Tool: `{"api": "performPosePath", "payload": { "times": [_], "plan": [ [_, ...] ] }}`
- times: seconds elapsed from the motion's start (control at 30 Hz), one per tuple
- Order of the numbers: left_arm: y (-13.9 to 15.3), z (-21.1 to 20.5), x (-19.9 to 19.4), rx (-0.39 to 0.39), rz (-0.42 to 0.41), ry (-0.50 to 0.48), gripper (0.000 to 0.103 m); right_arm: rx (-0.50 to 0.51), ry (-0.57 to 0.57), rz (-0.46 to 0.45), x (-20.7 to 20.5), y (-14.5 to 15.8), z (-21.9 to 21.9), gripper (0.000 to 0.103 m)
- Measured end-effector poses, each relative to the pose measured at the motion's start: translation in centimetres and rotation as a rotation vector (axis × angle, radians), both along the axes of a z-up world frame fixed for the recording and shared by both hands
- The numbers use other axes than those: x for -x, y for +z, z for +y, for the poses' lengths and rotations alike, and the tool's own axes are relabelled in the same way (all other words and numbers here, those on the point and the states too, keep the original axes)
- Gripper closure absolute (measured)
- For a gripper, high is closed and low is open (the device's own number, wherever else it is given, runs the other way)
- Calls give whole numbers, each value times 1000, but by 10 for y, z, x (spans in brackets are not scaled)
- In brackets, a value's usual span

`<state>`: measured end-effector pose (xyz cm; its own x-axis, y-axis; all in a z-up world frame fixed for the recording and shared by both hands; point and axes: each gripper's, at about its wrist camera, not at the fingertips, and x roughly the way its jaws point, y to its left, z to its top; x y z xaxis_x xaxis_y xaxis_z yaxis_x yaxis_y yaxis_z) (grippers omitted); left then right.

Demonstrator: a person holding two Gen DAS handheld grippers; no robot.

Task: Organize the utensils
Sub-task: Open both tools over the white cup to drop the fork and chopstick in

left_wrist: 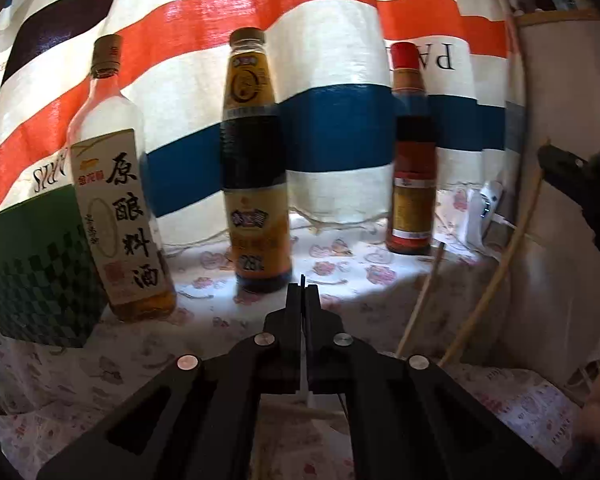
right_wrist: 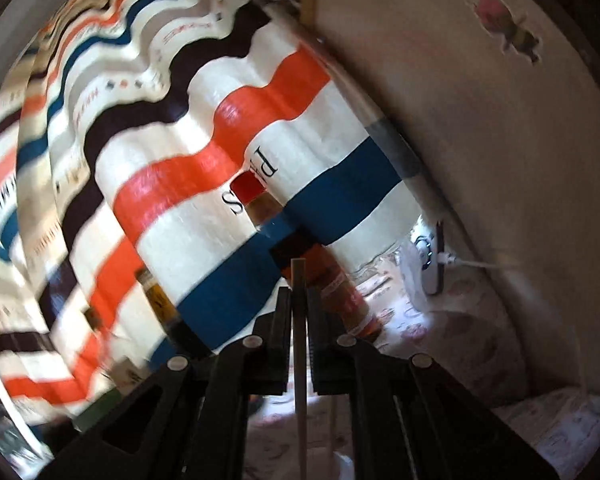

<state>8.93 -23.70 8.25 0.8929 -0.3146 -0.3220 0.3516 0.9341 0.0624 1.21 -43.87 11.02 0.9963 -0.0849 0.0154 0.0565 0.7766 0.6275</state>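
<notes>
Left wrist view: the left gripper [left_wrist: 303, 286] sits nearest the lens, its two black fingers pressed together on a thin white blade-like strip that runs down the seam; what the strip belongs to cannot be told. Beyond the fingertips, on the floral tablecloth [left_wrist: 364, 280], stand three bottles: a clear cooking-wine bottle [left_wrist: 116, 184] at left, a dark sauce bottle [left_wrist: 254, 168] at centre, and a red-capped bottle [left_wrist: 414, 152] at right. A green checked box [left_wrist: 36, 272] stands beside the cooking-wine bottle. Two wooden chopsticks [left_wrist: 496, 272] slant upward at right toward the right gripper's black tip [left_wrist: 560, 168].

Right wrist view: the right gripper [right_wrist: 299, 294] pinches a wooden chopstick [right_wrist: 299, 320] between its fingers, the stick running lengthwise along the gap. The striped curtain [right_wrist: 204, 184] fills the background, blurred.
</notes>
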Motion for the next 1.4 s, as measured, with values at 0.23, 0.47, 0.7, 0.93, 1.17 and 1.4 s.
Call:
{"api": "performPosePath", "payload": {
  "times": [0.23, 0.47, 0.7, 0.93, 1.17, 1.4],
  "plan": [
    [-8, 4, 7, -12, 26, -20, 101, 74, 33, 140, -26, -10, 11, 96],
    [6, 35, 17, 62, 15, 1, 49, 157, 148, 296, -51, -14, 29, 89],
    [25, 91, 32, 109, 27, 86, 33, 239, 193, 321, -47, -7, 44, 45],
    [60, 147, 67, 42, -112, 220, 13, 285, 168, 268, -10, 16, 58, 36],
    [59, 170, 104, 20, -115, 174, 0, 463, 272, 237, 42, 29, 119, 22],
    [14, 183, 109, 120, 25, 92, 0, 415, 338, 263, 55, -8, 142, 14]
  ]
}}
